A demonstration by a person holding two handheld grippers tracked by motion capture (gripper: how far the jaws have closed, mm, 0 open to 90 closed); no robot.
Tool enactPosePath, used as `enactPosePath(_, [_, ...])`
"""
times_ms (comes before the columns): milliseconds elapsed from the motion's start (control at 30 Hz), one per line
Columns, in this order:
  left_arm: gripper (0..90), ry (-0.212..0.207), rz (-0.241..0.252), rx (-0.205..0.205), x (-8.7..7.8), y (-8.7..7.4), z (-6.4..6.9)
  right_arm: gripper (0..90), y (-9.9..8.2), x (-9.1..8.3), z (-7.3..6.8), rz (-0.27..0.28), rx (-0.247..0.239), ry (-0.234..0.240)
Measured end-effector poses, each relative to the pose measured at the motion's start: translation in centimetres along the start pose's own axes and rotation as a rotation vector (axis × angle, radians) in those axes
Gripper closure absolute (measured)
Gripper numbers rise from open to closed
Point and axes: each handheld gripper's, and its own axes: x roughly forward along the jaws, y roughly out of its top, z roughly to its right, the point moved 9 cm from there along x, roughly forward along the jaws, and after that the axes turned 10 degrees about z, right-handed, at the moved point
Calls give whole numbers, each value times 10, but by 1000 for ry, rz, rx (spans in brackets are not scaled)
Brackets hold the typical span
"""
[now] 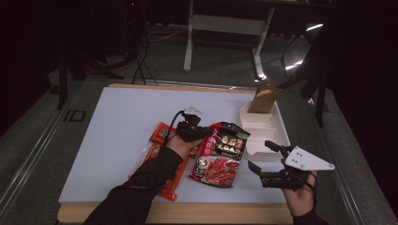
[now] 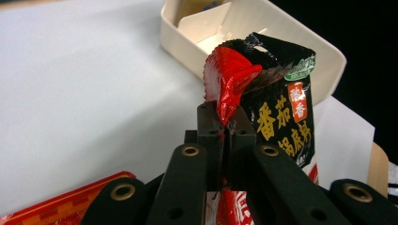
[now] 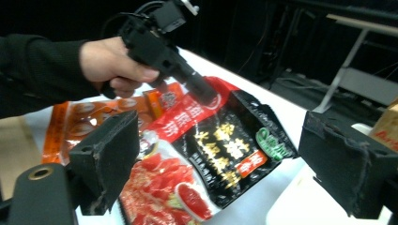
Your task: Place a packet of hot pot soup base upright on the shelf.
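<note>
**A:** So, status on the sauce pouch (image 1: 220,153)?

**B:** My left tool (image 2: 227,123) is clamped on its upper left corner, and the foil is bunched between the pads. Pouch sits mid-worktop with its top end lifted and its bottom edge on the white worktop (image 1: 122,126), at about 9 o'clock from the cream tray (image 1: 279,127).

**A:** How does it handle?

**B:** Soft foil-plastic laminate, floppy. I judge it moderately heavy, since the paste filling sags toward the low end. The glossy skin looks slippery, so a corner pinch could creep. The sealed top seam is the stiffest part and the best place to grip. It isn't fragile, though a hard squeeze on the body might stress the seal.

**A:** Right side?

**B:** My right tool (image 1: 268,162) has its jaws standing wide apart with nothing between them. It hovers at 3 o'clock from the pouch, near the tray's front end.

**A:** Counts?

**B:** One black-red sauce pouch. Orange packets (image 1: 165,161) at 9 o'clock from it: two that I can tell apart, overlapping, possibly more underneath. One divided tray. One brown packet (image 1: 264,98) standing upright in the tray's far compartment. Two tools.
</note>
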Motion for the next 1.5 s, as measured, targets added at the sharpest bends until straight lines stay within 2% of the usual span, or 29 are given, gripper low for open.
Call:
enactPosePath(233, [878, -38, 47, -10, -9, 7, 13, 127, 1, -2, 3, -12, -5, -24])
enactPosePath(400, [878, -61, 75, 21, -19, 15, 26, 122, 2, -3, 4, -16, -19, -23])
enactPosePath(433, [878, -64, 83, 16, -21, 17, 27, 122, 3, -3, 4, -15, -16, -23])
enactPosePath(533, [877, -64, 106, 29, -26, 23, 29, 112, 4, -5, 5, -21, 24, -29])
enactPosePath(600, [877, -65, 120, 19, -31, 26, 28, 105, 4, -5, 6, -31, 39, -42])
enactPosePath(700, [877, -55, 147, 9, -36, 30, 27, 104, 5, -5, 5, -37, 49, -38])
enactPosePath(767, [875, -87, 147, 24, -38, 33, 29, 105, 4, -4, 5, -48, 69, -34])
enactPosePath(833, [875, -92, 151, 41, -40, 34, 30, 109, 4, -2, 6, -57, 79, -33])
enactPosePath(933, [875, -110, 163, 46, -43, 35, 32, 131, 4, 2, 5, -61, 75, -29])
enactPosePath(1000, [876, -119, 175, 35, -45, 36, 33, 141, 5, 5, 5, -58, 90, -19])
enactPosePath(1067, [876, -132, 189, 42, -48, 37, 35, 146, 5, 8, 5, -63, 104, -7])
enactPosePath(1200, [876, -150, 222, 42, -54, 41, 40, 163, 8, 15, 10, -65, 96, -28])
enactPosePath(1367, [875, -197, 274, 42, -62, 48, 50, 171, 10, 26, 17, -76, 118, -32])
enactPosePath(1467, [875, -222, 295, 33, -64, 51, 54, 239, 11, 30, 15, -78, 135, -6])
enactPosePath(1500, [875, -225, 300, 25, -65, 51, 55, 296, 12, 31, 15, -74, 134, 0])
